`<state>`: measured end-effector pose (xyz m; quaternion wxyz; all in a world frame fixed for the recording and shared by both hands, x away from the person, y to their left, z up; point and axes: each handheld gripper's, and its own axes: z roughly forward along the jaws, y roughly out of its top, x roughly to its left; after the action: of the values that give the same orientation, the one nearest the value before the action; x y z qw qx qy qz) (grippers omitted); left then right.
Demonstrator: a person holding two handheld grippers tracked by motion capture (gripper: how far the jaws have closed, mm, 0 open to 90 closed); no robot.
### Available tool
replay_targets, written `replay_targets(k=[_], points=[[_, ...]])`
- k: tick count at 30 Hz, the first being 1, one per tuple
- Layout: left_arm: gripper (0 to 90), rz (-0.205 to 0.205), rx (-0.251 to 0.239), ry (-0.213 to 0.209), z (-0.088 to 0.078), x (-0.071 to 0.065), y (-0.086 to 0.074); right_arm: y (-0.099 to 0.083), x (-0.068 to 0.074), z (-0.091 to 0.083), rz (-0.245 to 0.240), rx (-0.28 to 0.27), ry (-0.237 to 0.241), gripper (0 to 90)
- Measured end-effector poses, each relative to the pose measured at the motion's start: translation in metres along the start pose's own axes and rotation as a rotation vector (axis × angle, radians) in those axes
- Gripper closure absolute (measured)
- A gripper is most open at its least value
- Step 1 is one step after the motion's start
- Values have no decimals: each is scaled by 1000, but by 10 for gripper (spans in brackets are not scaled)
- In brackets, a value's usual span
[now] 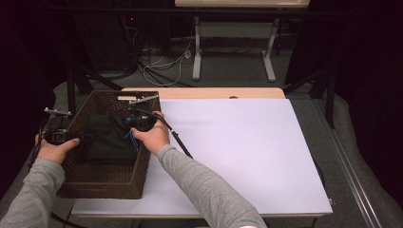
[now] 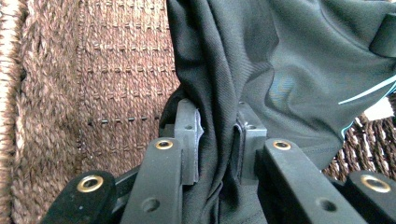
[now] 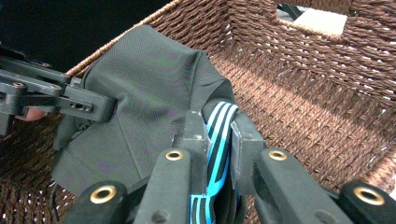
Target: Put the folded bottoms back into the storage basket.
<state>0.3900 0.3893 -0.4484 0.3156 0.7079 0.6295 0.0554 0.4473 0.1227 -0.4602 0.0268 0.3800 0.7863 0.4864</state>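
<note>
1. Dark garment [image 1: 108,138] sits inside the woven basket [image 1: 102,183], bunched, partly lifted off the basket floor. It has a blue-striped trim [image 3: 218,140] on one edge.
2. Left gripper [image 1: 78,137]: fingers [image 2: 189,135] nearly closed, pinching a fold of the dark fabric [image 2: 280,60]. Cloth runs straight through the gap, so it's a firm hold.
3. Right gripper [image 1: 129,124]: fingers [image 3: 194,135] likewise nearly closed, clamped on the striped trim. The left gripper shows in the right gripper view too, at the far side of the cloth [image 3: 88,106].
4. So both grips are on and the garment is spanned between the two, inside the basket walls.
5. Basket sits at the left end of the bench [image 1: 247,152], overhanging its left edge. The white surface beside it is bare.
6. Progress, my read: grasp stage done, early in the job. Left to do: lift clear of the basket, carry over to the bench, lay out or fold. None of that has started.
7. Watch for cloth snagging on the wicker rim on the way out.
</note>
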Motion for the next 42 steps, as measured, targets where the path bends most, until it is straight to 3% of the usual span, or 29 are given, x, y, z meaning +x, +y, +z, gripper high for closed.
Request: replay_targets(k=[15,18,21,29,32,38,42], points=[[724,-30,-29,21,5,4,0,0,1,6,-23,-3,-32,772],[601,-5,-77,90,4,5,-1,0,0,7,-24,-20,-37,666],[457,-3,-124,84,-2,8,-2,1,-1,5,-45,-52,-45,529],[432,-18,-206,65,-22,-2,-8,5,3,-11,-144,-70,-42,467],[417,13,-213,55,-25,-10,-11,7,7,-18,-187,-70,-16,440],[373,65,-240,41,-30,-30,-15,11,12,-37,-243,-85,-6,405],[374,114,-292,10,-35,-43,-16,13,14,-49,-213,-83,10,348]])
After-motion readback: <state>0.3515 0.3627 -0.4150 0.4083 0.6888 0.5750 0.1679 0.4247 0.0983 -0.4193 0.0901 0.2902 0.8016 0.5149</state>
